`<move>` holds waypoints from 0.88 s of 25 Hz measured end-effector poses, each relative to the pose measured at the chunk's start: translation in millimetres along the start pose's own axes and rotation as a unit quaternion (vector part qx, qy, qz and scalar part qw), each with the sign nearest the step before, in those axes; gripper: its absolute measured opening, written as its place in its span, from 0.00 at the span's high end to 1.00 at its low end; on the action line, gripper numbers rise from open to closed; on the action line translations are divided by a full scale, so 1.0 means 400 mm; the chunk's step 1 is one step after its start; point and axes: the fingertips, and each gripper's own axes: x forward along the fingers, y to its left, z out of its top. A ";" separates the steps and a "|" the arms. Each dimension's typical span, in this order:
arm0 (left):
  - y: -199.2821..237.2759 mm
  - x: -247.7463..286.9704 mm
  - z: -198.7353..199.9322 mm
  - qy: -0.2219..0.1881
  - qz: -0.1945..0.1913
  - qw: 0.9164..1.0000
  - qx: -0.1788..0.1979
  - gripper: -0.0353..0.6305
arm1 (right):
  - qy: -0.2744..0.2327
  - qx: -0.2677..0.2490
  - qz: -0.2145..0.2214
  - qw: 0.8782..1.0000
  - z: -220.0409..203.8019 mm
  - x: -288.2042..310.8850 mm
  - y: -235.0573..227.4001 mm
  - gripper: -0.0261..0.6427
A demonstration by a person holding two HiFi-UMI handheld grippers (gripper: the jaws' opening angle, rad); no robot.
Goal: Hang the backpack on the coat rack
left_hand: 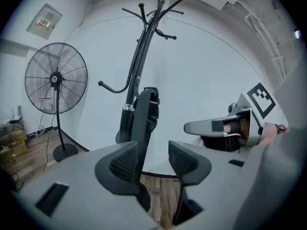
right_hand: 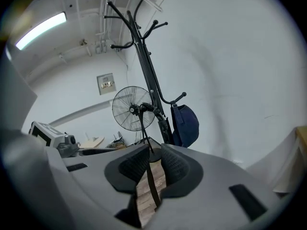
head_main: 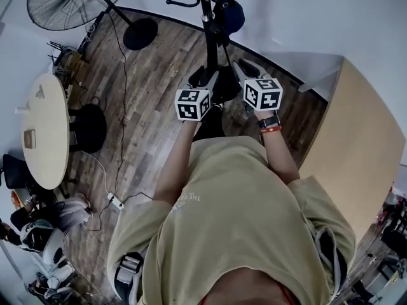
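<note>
The person stood in front of the coat rack (head_main: 208,24) and held both tools up to its pole. The black backpack (head_main: 224,89) hung close against the pole, low on the rack, between the two tools in the head view. The left gripper (left_hand: 152,159) was released: its jaws stood wide apart, and a broad black strap (left_hand: 143,123) of the backpack came down along the left pad, well clear of the right pad. The right gripper (right_hand: 152,166) was also released, but with a narrower gap. A thin strap (right_hand: 152,181) ran from a low hook (right_hand: 141,108) of the rack down between its pads, and the wooden floor (head_main: 146,126) showed on both sides of it, so the pads did not press it. A dark blue item (right_hand: 184,123) hung on another hook beside the pole. A standing fan (left_hand: 56,80) was to the left, near the white wall.
</note>
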 end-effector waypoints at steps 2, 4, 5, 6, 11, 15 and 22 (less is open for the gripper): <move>-0.024 -0.038 0.020 -0.020 0.005 1.000 0.003 0.64 | -0.010 -0.005 -0.005 1.000 -0.001 -0.042 0.008 0.84; -0.044 -0.075 0.042 -0.041 0.013 0.999 0.005 0.69 | -0.021 -0.012 -0.009 1.000 0.004 -0.081 0.019 0.85; -0.054 -0.094 0.053 -0.050 0.017 0.999 0.005 0.70 | -0.027 -0.016 -0.011 0.999 0.009 -0.101 0.025 0.87; -0.063 -0.111 0.064 -0.059 0.021 0.998 0.007 0.72 | -0.033 -0.020 -0.013 0.999 0.014 -0.119 0.031 0.88; -0.118 -0.182 0.121 -0.091 0.044 0.994 0.048 0.83 | -0.063 -0.029 -0.024 0.997 0.049 -0.200 0.038 0.94; -0.122 -0.207 0.155 -0.113 0.069 0.990 0.051 0.89 | -0.077 -0.045 -0.019 0.996 0.070 -0.221 0.043 0.94; -0.148 -0.192 0.164 -0.120 0.094 0.987 0.047 0.90 | -0.078 -0.049 -0.015 0.996 0.102 -0.244 -0.008 0.94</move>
